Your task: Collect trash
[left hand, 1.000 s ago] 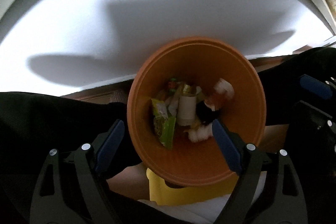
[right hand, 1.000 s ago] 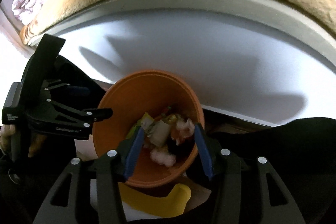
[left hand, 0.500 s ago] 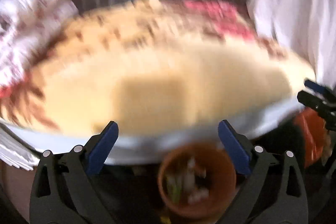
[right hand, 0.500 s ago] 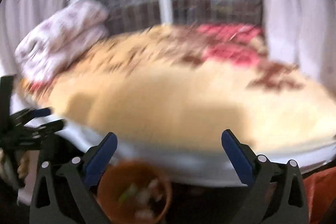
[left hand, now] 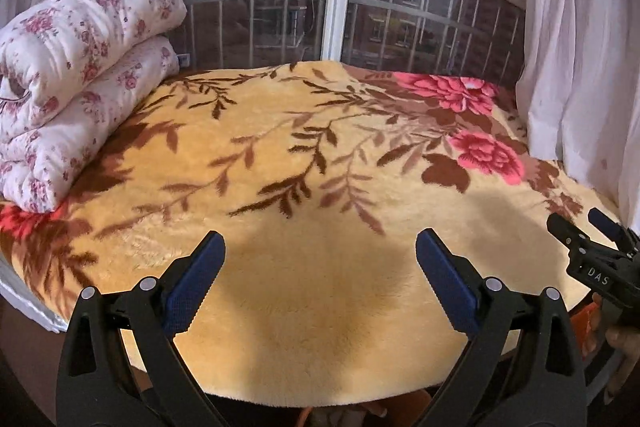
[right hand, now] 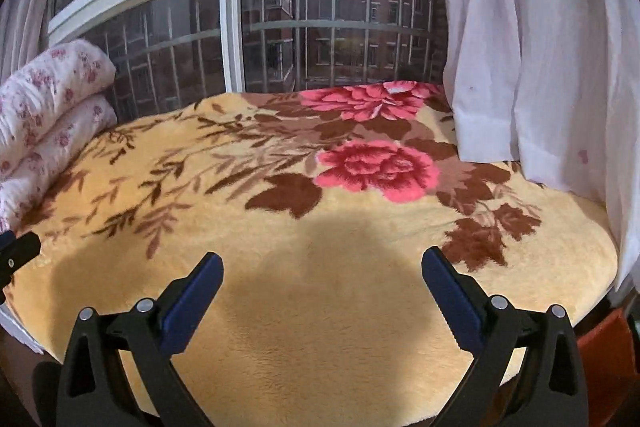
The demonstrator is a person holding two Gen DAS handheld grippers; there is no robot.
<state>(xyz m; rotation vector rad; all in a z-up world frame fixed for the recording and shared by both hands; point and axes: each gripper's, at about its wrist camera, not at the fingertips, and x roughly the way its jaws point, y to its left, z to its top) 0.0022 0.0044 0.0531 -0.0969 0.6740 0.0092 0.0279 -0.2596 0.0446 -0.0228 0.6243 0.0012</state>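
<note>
Both views have swung up off the orange bin onto the blanket (left hand: 320, 187), left gripper (left hand: 320, 267) and right gripper (right hand: 322, 281) wide and empty, bin probably the orange sliver (left hand: 302, 421) at 6 o'clock, so the drop-off looks done.

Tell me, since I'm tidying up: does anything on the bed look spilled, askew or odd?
Nothing stands out. The floral blanket lies smooth with no litter showing, and the folded quilt sits neatly at its left end.

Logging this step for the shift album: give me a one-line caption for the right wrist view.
Right gripper open and empty above the floral blanket, barred window beyond.
</note>
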